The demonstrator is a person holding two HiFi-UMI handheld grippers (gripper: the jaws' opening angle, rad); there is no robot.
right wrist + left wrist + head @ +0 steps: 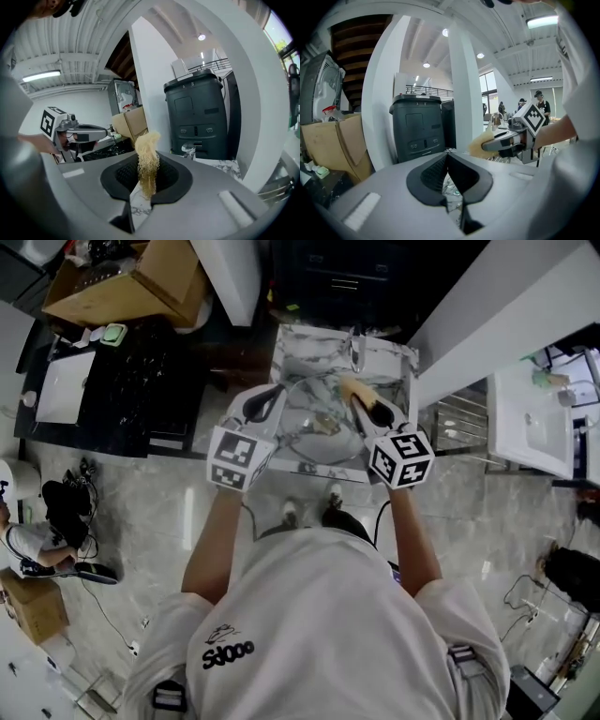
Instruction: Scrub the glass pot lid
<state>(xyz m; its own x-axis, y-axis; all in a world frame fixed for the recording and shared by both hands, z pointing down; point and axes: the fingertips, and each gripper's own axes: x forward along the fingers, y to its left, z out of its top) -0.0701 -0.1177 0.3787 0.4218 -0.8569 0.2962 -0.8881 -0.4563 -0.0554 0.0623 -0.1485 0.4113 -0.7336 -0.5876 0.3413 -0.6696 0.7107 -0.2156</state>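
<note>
Item: glass pot lid (pixel 311 439). Location: tilted over the marble-patterned sink (pixel 292 345), below the tap (pixel 357 354), directly in front of the person and between the two grippers.

Handling, as judged: stiff, breakable, weighty for so thin a piece, and probably slick where wet. A knock against the sink wall could chip it. The best hold was the rim. A knob would serve too, but none could be made out with certainty.

Left gripper (pixel 447 152): jaws were drawn together to a thin line, apparently pinching the lid's rim. Clear glass showed in the gap beneath the pads (pixel 433 176). The bite was narrow, so the lid could pivot or slide under scrubbing pressure.

Right gripper (pixel 144 165): jaws were closed on the scrubber (pixel 148 143), a pale yellow fibrous tuft that looked soft and light and stood up above the pads. In the head view it hung just over the lid's far right part. Contact with the glass could not be confirmed.

Containers:
- The sink held only the lid, as far as could be seen. Water or suds could not be told.
- A dark bin (pixel 416 127) stood beyond the sink beside a white column (pixel 464 93), with its top closed and its contents hidden.
- An open cardboard box (pixel 141 277) sat far to the left by a dark counter, with contents too small to identify.
</note>
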